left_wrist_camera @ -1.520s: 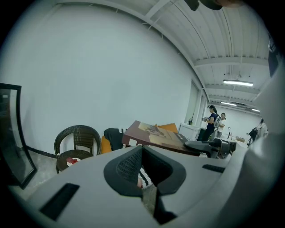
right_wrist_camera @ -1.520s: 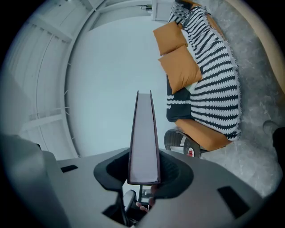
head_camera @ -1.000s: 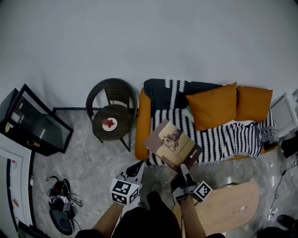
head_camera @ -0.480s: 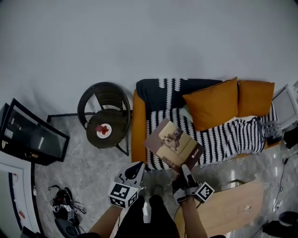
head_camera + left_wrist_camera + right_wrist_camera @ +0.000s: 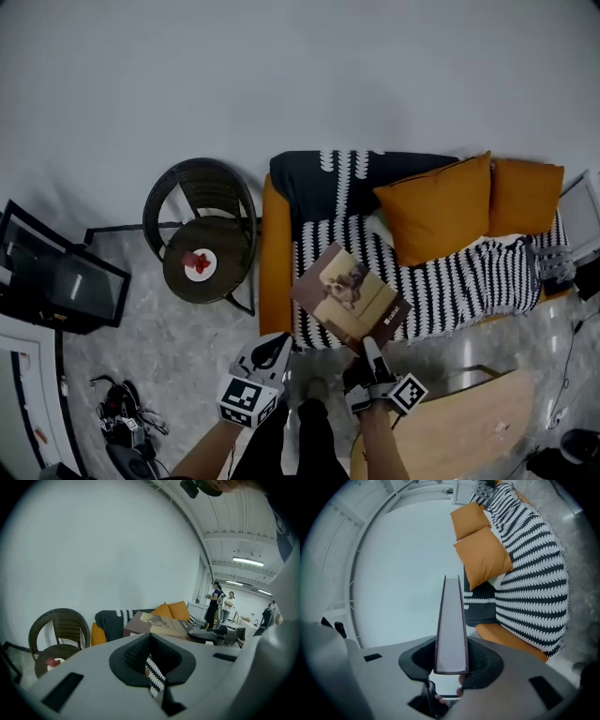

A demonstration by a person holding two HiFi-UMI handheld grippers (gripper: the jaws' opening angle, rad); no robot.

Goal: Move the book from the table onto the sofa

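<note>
My right gripper (image 5: 370,349) is shut on the lower edge of the book (image 5: 349,302), a brown hardcover with a tan picture on its cover. The book hangs over the front edge of the sofa (image 5: 277,262), above the black-and-white striped blanket (image 5: 459,281). In the right gripper view the book's page edge (image 5: 451,625) stands upright between the pads of the gripper (image 5: 451,665). My left gripper (image 5: 272,354) is shut and empty, left of the book and short of the sofa's orange arm. In the left gripper view the gripper (image 5: 150,660) points at the book (image 5: 154,623).
Two orange cushions (image 5: 441,211) lean on the sofa back at the right. A dark wicker chair (image 5: 202,234) with a white plate (image 5: 197,263) stands left of the sofa. A wooden table (image 5: 459,422) is at my lower right. People stand far off (image 5: 220,604).
Both grippers and the book have sunk and come closer to the sofa. The right grip on the book is unchanged, and the left jaws stay shut.
</note>
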